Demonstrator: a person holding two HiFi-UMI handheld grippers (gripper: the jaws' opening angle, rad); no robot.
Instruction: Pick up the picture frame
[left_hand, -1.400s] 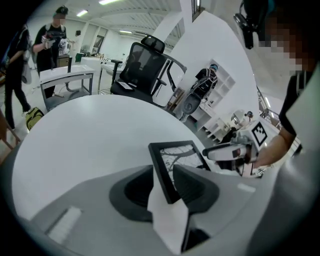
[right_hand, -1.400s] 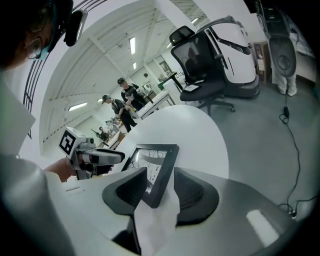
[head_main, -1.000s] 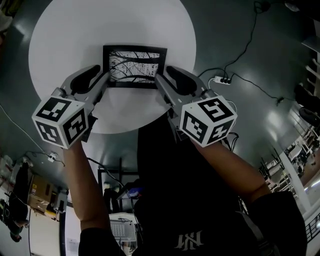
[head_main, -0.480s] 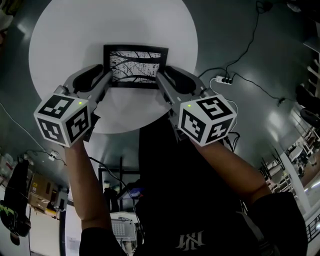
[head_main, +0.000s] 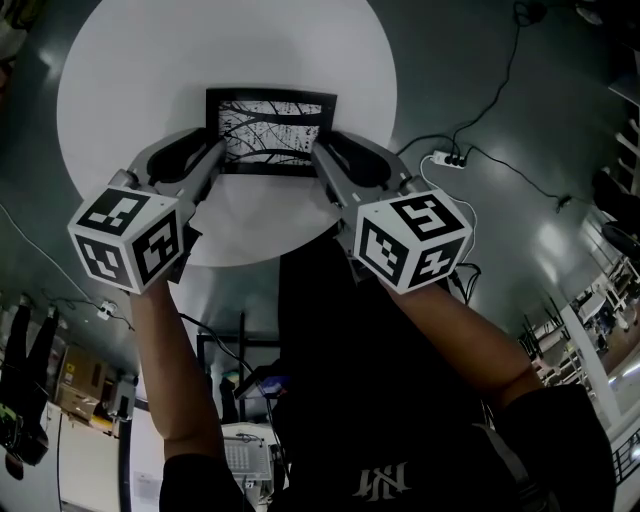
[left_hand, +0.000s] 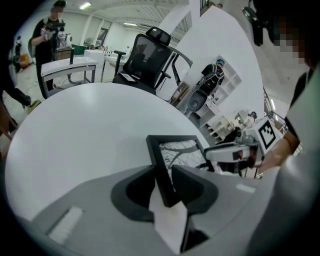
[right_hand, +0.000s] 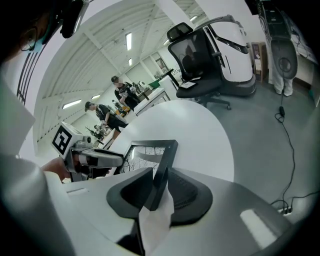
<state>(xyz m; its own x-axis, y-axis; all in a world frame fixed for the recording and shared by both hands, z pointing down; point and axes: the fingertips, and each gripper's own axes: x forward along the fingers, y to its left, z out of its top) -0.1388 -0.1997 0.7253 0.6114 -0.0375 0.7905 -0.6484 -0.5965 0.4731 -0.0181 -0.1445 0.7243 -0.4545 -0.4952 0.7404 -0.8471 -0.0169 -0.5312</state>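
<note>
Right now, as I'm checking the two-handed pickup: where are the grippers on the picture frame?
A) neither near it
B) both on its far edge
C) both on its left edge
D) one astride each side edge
D: the left gripper has the picture frame's left edge between its jaws and the right gripper the right edge; both pairs of jaws have just been closing.

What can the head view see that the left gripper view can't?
Only the head view shows the power strip with its cables on the dark floor, and the person's black shirt. Only the left gripper view shows the black office chair beyond the table, and people standing far off in the room. Both show the picture frame on the round white table.
</note>
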